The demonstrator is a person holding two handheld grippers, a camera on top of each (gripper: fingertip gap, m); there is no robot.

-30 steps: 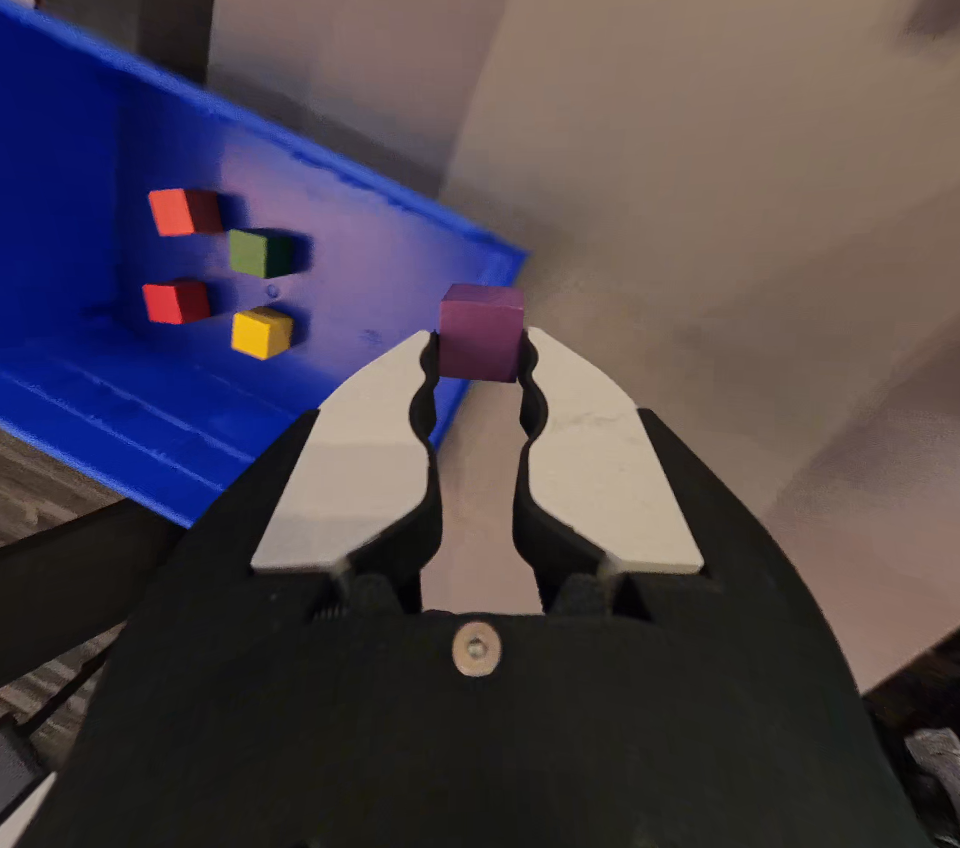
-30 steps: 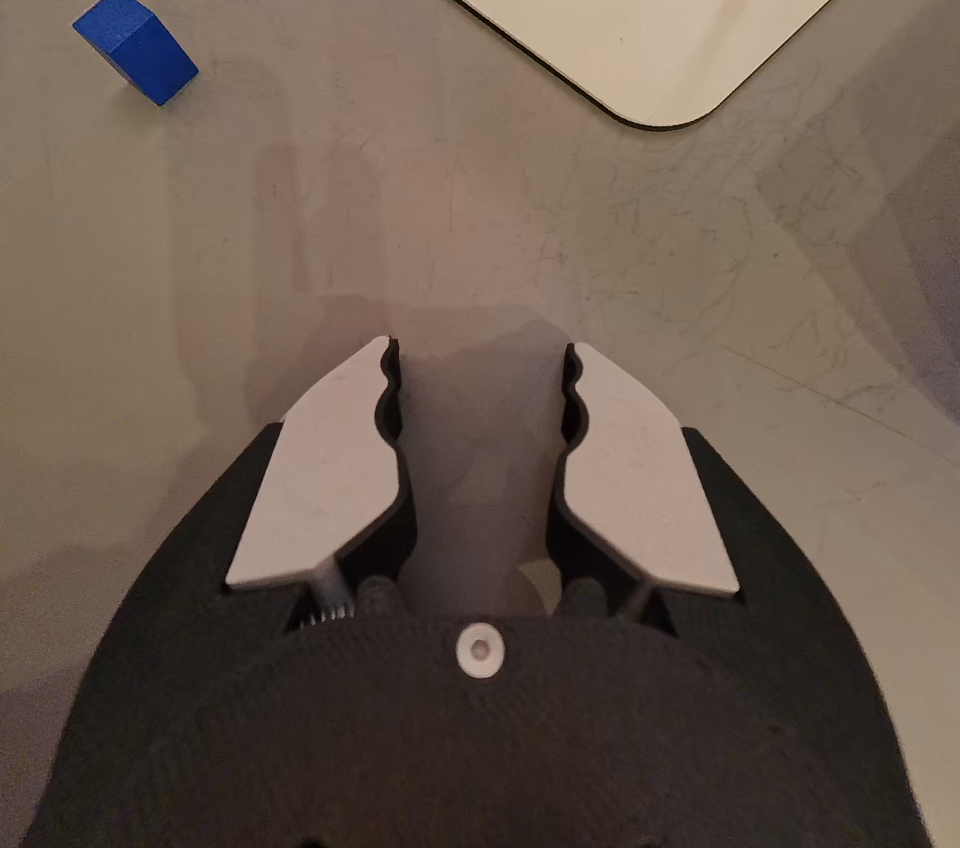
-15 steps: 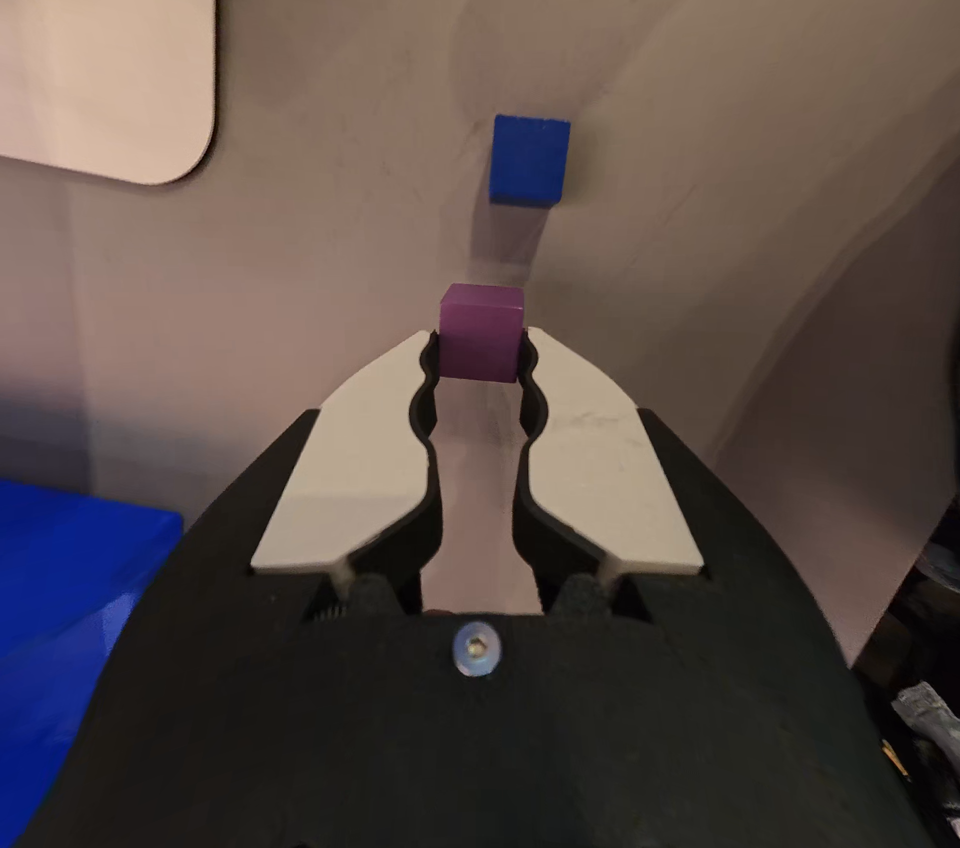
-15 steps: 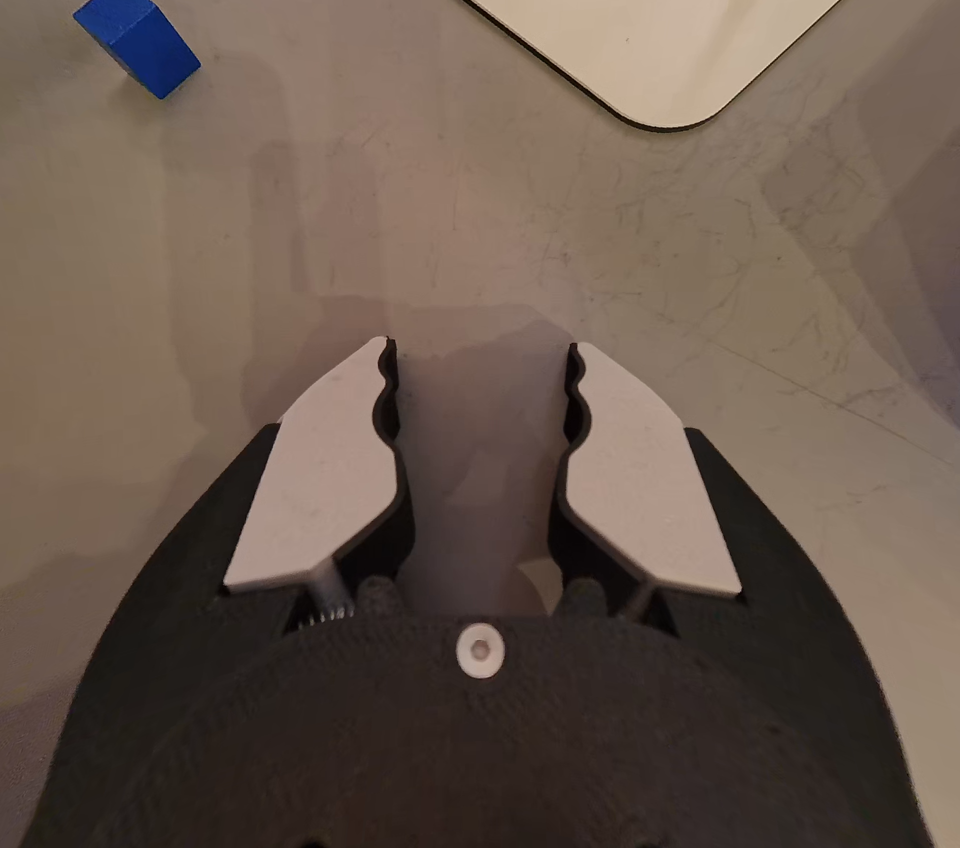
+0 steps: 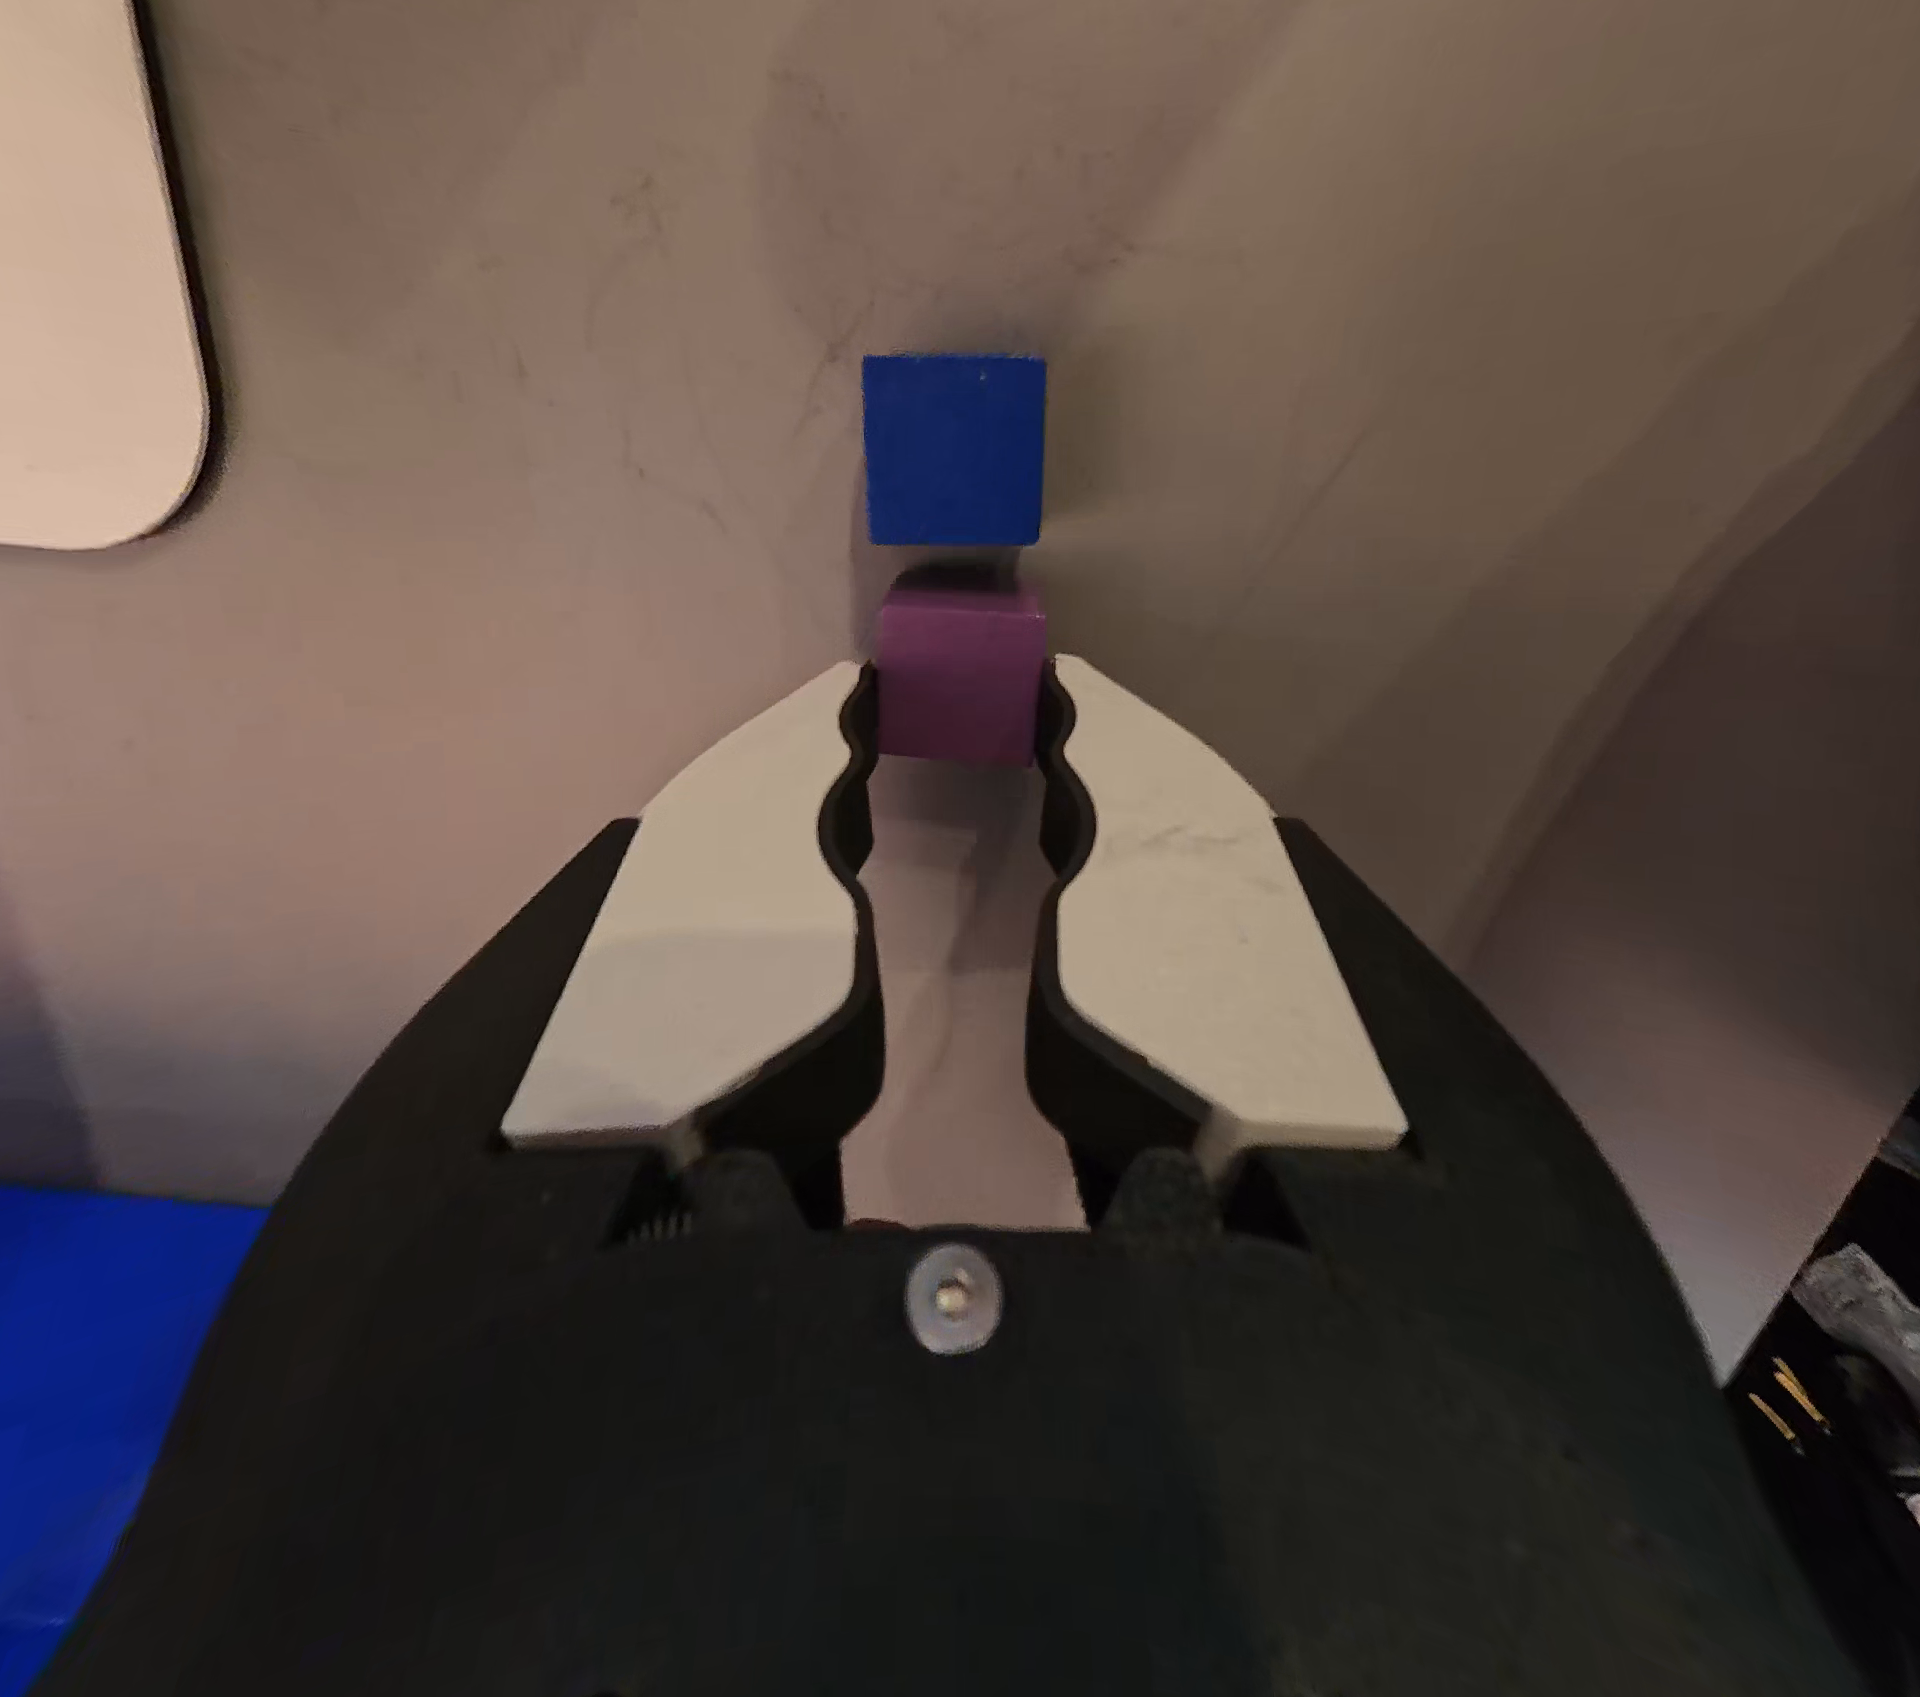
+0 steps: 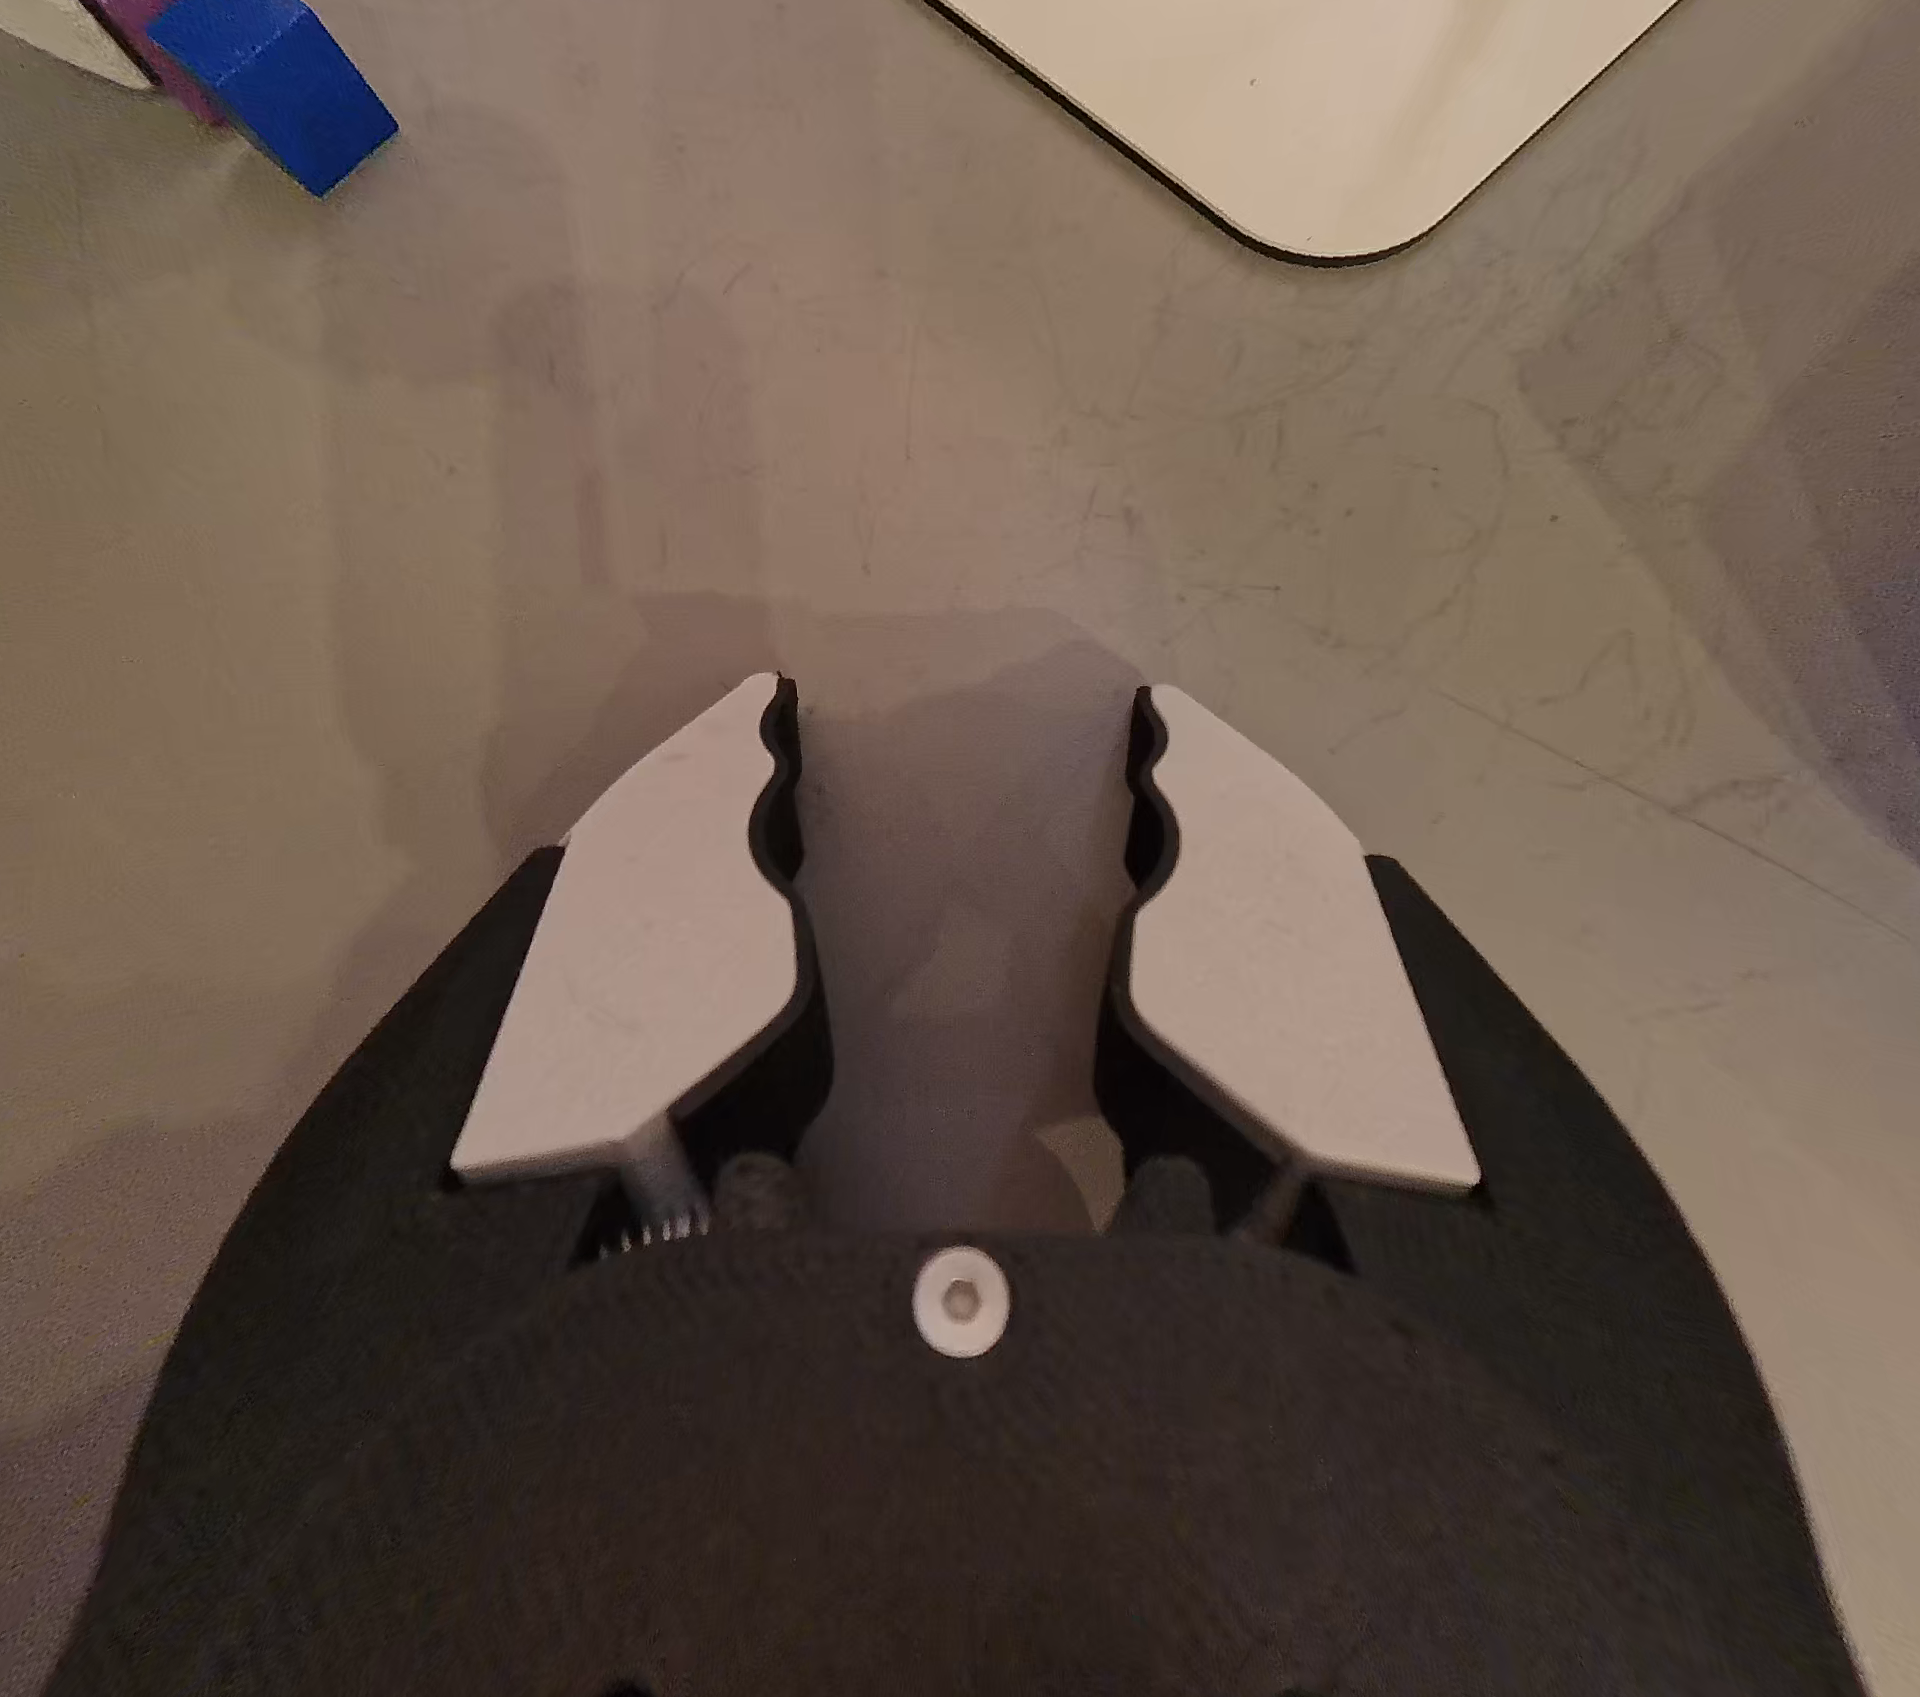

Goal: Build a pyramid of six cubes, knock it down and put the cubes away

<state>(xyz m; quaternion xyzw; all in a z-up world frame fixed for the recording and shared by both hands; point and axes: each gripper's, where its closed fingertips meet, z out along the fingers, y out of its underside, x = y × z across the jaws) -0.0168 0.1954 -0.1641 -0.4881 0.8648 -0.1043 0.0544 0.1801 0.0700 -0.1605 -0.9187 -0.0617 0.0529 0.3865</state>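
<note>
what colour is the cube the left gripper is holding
Purple cube; clearest in the left wrist view.

A purple cube (image 5: 958, 679) is pinched at both sides between the fingertips of the left tool (image 5: 956, 712), square to them. Just beyond it a blue cube (image 5: 953, 450) sits flat on the grey tabletop (image 5: 520, 245); the right wrist view shows the two cubes close together, possibly touching.
</note>
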